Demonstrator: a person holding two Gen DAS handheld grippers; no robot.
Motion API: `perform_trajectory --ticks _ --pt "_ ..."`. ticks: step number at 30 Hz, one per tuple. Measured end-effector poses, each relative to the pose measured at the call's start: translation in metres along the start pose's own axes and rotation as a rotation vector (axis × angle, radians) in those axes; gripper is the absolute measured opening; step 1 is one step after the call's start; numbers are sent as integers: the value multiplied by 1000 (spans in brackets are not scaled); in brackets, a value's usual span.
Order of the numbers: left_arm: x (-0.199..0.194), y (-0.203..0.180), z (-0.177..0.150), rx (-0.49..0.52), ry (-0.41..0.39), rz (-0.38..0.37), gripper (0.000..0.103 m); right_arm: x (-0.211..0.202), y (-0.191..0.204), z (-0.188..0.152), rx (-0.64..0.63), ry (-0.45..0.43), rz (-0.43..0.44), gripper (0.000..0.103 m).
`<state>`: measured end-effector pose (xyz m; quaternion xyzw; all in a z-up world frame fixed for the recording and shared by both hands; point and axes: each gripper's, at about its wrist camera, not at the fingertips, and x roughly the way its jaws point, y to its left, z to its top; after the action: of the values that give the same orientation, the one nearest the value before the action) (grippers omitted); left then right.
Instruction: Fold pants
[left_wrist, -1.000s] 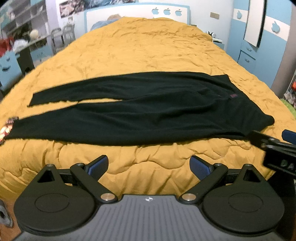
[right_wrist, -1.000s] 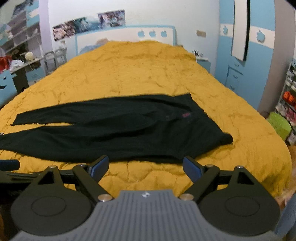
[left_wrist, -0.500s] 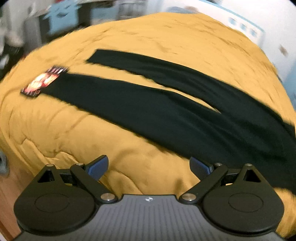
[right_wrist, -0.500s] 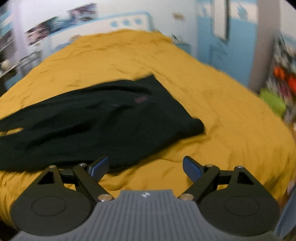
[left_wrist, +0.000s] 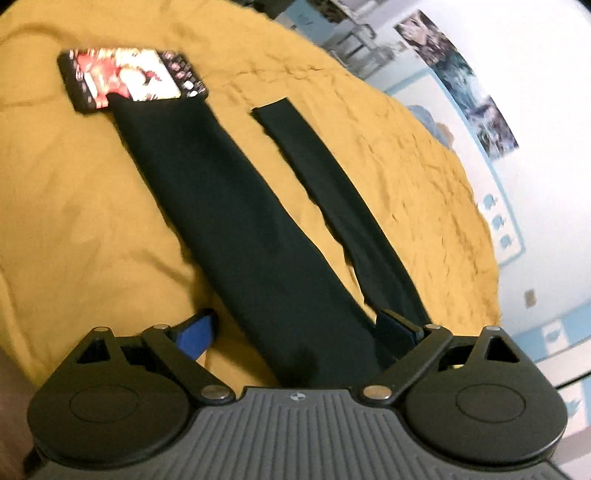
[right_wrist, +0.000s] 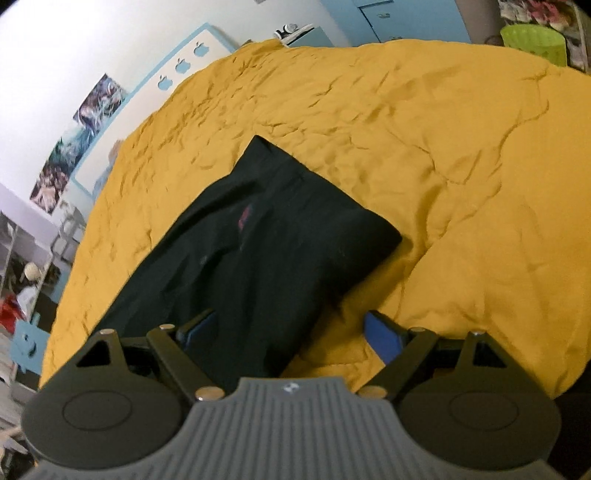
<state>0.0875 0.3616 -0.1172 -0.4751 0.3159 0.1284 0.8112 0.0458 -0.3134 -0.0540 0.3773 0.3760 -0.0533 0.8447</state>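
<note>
The black pants (left_wrist: 236, 221) lie flat across the yellow bed (left_wrist: 74, 206) near its front edge, the 2 legs spread apart and 1 cuff touching a phone (left_wrist: 129, 79). The left tongs (left_wrist: 295, 332) hang open over the legs and the right tongs (right_wrist: 295, 328) open over the waist (right_wrist: 295, 236), likely so each end can be caught for a lengthwise fold.

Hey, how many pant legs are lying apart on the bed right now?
2. The wider leg runs from the left gripper up to the phone; the narrower leg lies to its right, yellow bedspread between them.
</note>
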Motion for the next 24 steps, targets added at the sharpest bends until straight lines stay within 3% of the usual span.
perform_trajectory --ticks 7,13,16,21,22,23,24 --pt "15 13 17 -83 -15 -22 103 -5 -6 3 54 -18 22 75" --pt "12 24 28 -189 -131 7 103 -16 -28 6 251 -113 40 58" --pt "13 24 30 -195 -159 26 95 -13 -33 4 299 -118 47 57" --pt "13 25 37 -241 -176 86 74 0 -23 7 288 -110 -2 59" --pt "12 24 39 -245 -179 93 71 0 -20 8 278 -116 2 48" --pt "11 23 40 -246 -180 93 64 1 -18 11 273 -111 22 19" --pt "9 22 41 -237 -184 94 42 0 -17 13 277 -108 32 4"
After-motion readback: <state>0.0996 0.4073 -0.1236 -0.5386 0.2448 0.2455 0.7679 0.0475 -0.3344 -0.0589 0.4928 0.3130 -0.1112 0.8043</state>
